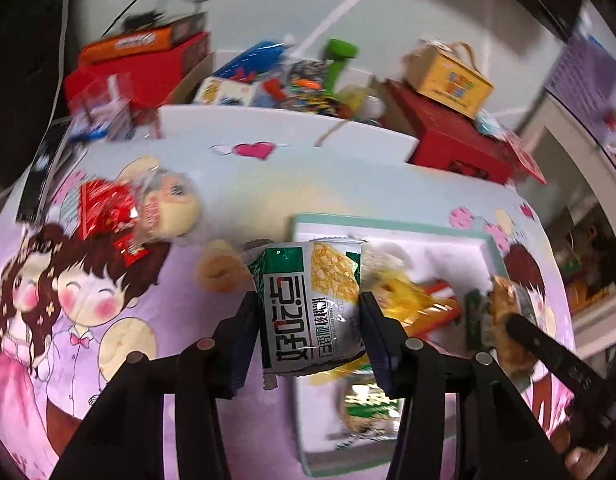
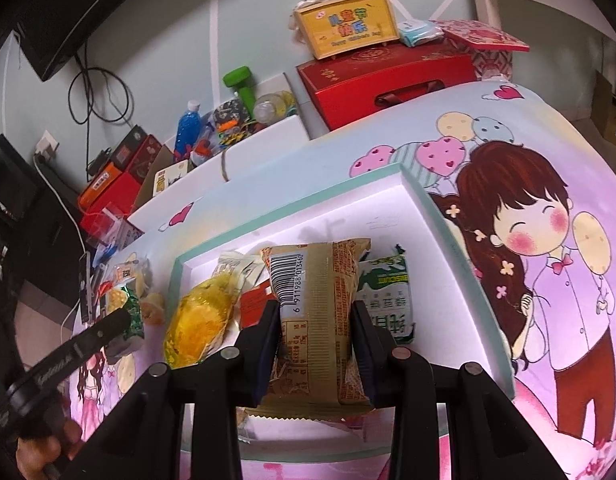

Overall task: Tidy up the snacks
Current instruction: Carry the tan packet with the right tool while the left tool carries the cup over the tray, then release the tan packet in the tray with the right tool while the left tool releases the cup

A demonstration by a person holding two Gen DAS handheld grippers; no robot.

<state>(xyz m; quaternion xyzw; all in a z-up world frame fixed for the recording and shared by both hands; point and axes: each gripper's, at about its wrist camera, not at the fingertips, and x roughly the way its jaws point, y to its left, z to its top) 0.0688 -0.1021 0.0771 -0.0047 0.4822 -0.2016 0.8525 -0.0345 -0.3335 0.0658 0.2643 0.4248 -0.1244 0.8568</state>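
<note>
While both claws carry a packet each, the sorting stands partly done. Left claw: pads closed on the sides of a green-and-white snack packet, held clear above the near-left corner of the tray; the view is blurred, so its exact height cannot be told. Right claw: closed on a tan snack packet, barcode side up, held over the middle of the white tray with the teal rim; whether the packet's near end touches the tray floor cannot be told.

Already in the tray, as the right wrist view shows: a yellow packet to the left, a small red packet beside it, a pale packet behind those, and a green-and-white packet to the right of the tan one.

Still outside the tray on the cartoon-printed worktop: a cluster of red packets and a clear-wrapped pale bun, well to the left and farther off.

Judgement: roughly half or more of the snacks are in place. Remaining work is to set down both held packets, then collect the left cluster. Clutter at the far edge, the red box included, appears not to be part of the job.
</note>
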